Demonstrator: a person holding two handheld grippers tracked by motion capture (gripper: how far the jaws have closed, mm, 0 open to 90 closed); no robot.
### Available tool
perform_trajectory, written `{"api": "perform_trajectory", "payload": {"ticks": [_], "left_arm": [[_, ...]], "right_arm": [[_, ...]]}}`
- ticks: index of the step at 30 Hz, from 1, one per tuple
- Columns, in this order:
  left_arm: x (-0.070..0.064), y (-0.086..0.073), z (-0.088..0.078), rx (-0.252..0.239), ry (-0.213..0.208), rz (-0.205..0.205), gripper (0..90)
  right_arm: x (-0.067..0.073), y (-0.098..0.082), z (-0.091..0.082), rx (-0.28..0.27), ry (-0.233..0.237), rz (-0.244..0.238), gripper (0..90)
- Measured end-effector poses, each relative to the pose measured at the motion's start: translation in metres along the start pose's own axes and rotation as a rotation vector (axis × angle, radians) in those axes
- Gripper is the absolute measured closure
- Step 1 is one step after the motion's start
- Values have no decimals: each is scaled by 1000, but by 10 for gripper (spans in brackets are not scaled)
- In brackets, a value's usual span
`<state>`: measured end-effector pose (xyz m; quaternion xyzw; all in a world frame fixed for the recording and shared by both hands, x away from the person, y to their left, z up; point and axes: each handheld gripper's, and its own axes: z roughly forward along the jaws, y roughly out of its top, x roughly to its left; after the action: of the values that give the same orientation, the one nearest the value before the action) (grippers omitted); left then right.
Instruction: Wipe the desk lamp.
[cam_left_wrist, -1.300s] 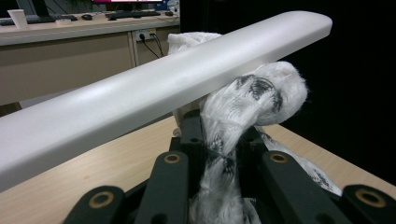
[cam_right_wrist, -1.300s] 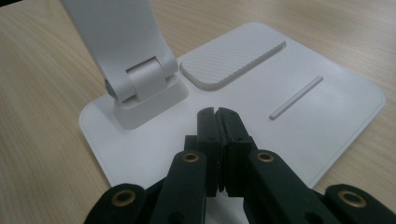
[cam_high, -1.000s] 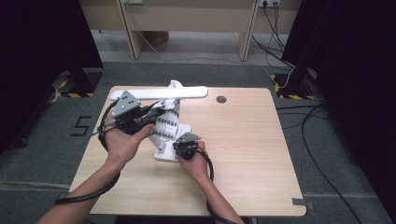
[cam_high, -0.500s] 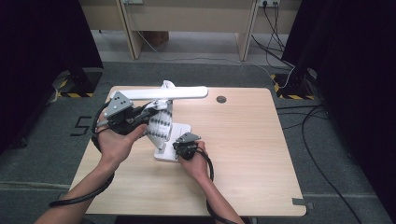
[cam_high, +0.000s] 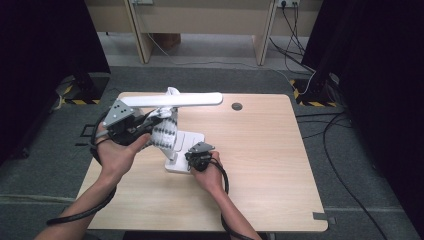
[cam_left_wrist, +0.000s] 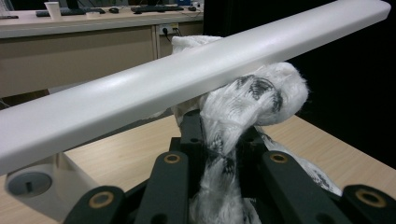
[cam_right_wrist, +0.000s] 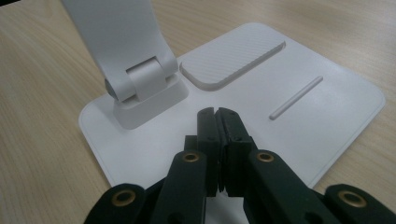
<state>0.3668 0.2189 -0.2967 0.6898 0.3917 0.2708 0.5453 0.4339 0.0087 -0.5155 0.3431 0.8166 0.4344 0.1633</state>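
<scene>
A white desk lamp stands on the table, its long light bar (cam_high: 172, 100) (cam_left_wrist: 154, 84) level above its flat base (cam_high: 187, 142) (cam_right_wrist: 299, 121). My left gripper (cam_high: 150, 122) (cam_left_wrist: 219, 140) is shut on a white cloth with dark marks (cam_high: 164, 132) (cam_left_wrist: 247, 100), which is pressed against the underside of the bar. My right gripper (cam_high: 192, 159) (cam_right_wrist: 217, 116) is shut with nothing between its jaws, its tips resting down on the lamp's base beside the hinge of the arm (cam_right_wrist: 147, 77).
The wooden table (cam_high: 260, 165) has a round cable hole (cam_high: 237, 106) at the back. Free room lies to the right of the lamp. Cables trail on the grey floor (cam_high: 320, 100), and desks stand beyond the table (cam_high: 200, 20).
My left gripper has carried the cloth a little leftward along the underside of the light bar. The right gripper has stayed on the base.
</scene>
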Motion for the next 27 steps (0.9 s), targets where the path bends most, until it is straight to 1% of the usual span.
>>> {"api": "perform_trajectory", "payload": {"ticks": [19,27], "left_arm": [[17,-8,-16,-11,48,-30,776],[23,-12,-22,-22,65,-54,776]], "right_arm": [[0,0,0,-1,-1,-3,886],[0,0,0,-1,-2,-3,887]]}}
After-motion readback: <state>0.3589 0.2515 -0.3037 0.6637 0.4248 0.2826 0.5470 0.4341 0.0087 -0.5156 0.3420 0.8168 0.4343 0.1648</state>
